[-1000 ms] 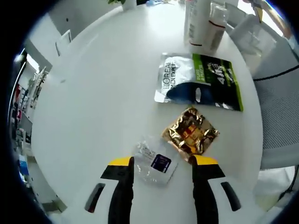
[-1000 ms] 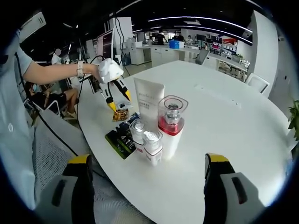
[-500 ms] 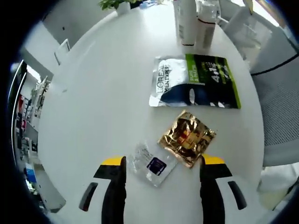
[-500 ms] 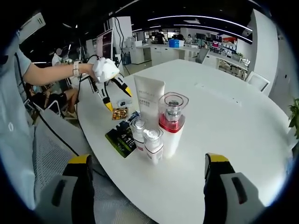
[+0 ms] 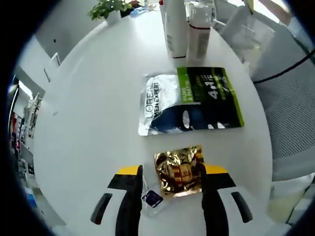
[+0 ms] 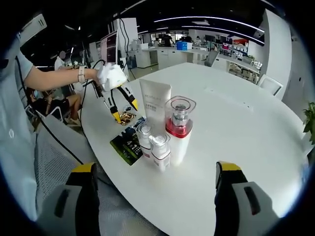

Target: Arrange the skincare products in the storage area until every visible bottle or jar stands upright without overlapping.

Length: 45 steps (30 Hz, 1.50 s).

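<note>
Here, on a round white desk: skincare items, some upright, some flat.

Left gripper: pointed down at the desk from above, fingers spread and empty, straddling a gold sachet that lies flat between them. A small clear sachet with a dark label lies by the left finger, partly under the gold one's corner. In the right gripper view the same gripper hangs from a gloved hand with the forearm reaching in from the left and a watch at the wrist, yellow tips angled down over the gold sachet.

Beyond the gold sachet, apart from it: a green and white mask pack, flat, printed side up. At its far edge stand a white tube and a clear-capped bottle, upright.

Right gripper: held level above the desk edge, fingers wide apart, gripping nothing. Ahead of it an upright cluster: white tube, red-banded bottle, two small clear-capped bottles close in front. The mask pack lies flat to their left, under their bases' near side.

A potted plant stands at the desk's far edge.
</note>
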Each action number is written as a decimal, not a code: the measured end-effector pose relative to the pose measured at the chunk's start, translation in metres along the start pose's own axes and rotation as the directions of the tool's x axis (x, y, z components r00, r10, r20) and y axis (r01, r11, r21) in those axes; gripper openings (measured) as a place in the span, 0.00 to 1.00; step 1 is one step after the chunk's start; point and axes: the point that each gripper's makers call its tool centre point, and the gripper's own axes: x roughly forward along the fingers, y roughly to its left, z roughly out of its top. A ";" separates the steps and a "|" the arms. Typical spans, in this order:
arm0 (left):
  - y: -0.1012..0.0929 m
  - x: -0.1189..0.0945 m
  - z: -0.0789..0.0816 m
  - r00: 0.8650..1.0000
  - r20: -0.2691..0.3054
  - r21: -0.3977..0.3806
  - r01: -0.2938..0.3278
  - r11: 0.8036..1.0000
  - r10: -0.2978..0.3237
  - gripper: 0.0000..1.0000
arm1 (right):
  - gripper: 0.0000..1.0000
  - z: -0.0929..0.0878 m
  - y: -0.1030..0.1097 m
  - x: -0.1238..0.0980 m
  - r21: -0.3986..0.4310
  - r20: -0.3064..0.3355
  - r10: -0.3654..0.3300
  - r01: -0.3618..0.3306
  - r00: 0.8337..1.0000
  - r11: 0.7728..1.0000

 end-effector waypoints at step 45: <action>-0.003 -0.008 -0.023 0.949 0.034 -0.575 -0.239 0.782 0.314 0.25 | 0.99 -0.003 0.003 0.003 -0.001 -0.004 0.015 -0.015 1.000 1.000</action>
